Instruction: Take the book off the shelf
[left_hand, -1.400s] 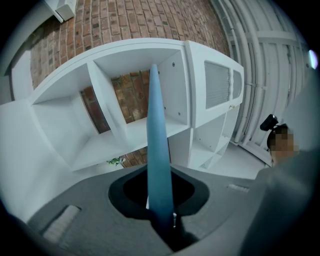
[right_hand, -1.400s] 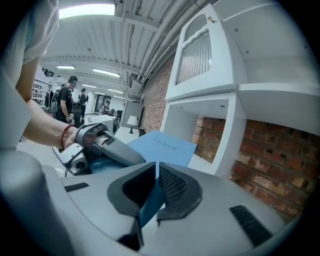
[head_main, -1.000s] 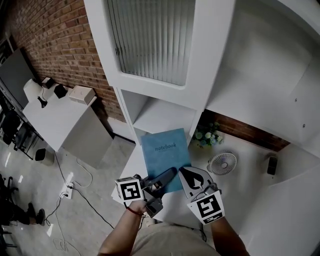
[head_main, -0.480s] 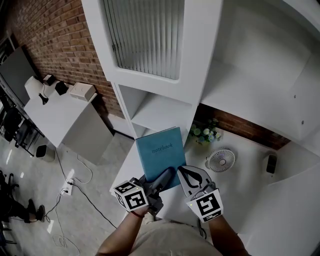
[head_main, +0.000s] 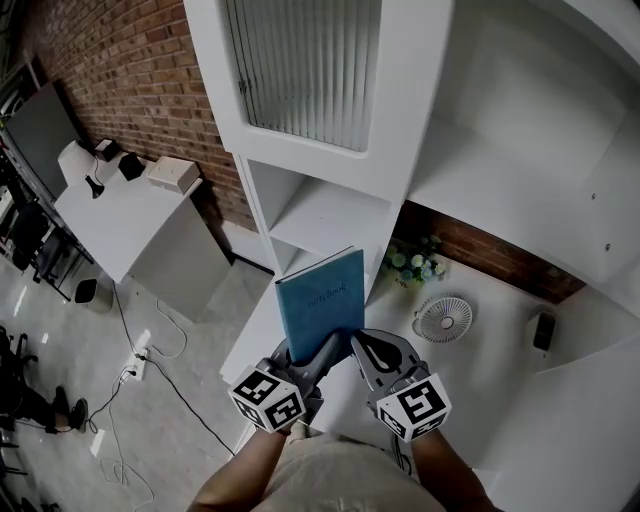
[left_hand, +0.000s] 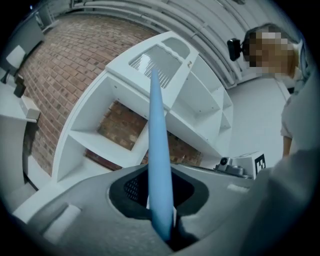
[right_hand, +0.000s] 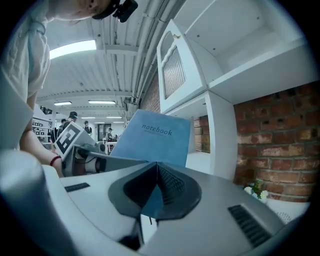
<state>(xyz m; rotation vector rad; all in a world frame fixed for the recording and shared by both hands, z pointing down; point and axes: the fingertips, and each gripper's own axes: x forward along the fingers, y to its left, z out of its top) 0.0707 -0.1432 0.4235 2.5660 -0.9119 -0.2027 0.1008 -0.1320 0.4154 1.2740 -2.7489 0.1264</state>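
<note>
Rolled from flat toward upright since a second ago, the book (head_main: 320, 300) hangs clear of the shelf (head_main: 335, 215), its lower edge pinched by the left claw (head_main: 325, 355) and right claw (head_main: 362, 350), and so shallow a bite could let it pivot or slip.

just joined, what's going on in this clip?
A person holds a blue notebook with a claw in each hand, in front of the white shelf unit. The left claw is clamped on its lower edge. The right claw is pinched shut on the corner beside it. The notebook stands roughly upright in the air and appears out of the shelf compartments. A small fan and flowers sit on the counter to the right.
</note>
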